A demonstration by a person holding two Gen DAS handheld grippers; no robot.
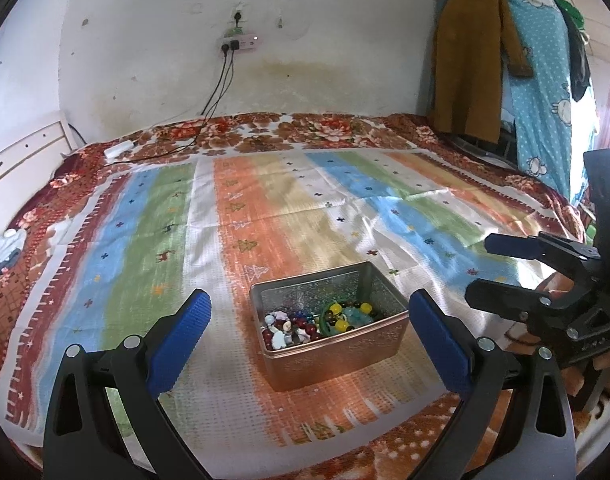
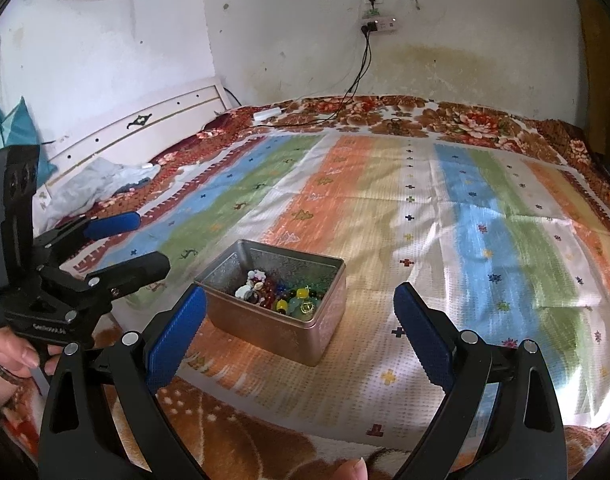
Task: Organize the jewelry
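The likeliest trouble lay in the beads themselves: the jewelry (image 1: 321, 322) was a loose tangle of round, glossy beads and small charms heaped in one end of the metal tin (image 1: 329, 328), and wide padded jaws reaching into that heap would probably pinch several strands at once or let a smooth bead squirt free. A second risk was the tin. It stood on a soft striped cloth (image 1: 289, 208) spread over the bed, so a jaw catching its rim could tip or slide it and spill the contents across the fabric, where small pieces would be hard to find among the busy pattern.

In the left wrist view the tin sat lower centre, between the two blue pads of the left gripper (image 1: 309, 332) but ahead of them, not touched; those jaws stood wide apart and held nothing. In the right wrist view the tin (image 2: 277, 308) lay centre-left, close to the left-hand pad and off the middle of the gap of the right gripper (image 2: 301, 332), whose jaws were likewise spread and empty. Each gripper also showed at the edge of the other's frame, both near the tin, neither in contact.
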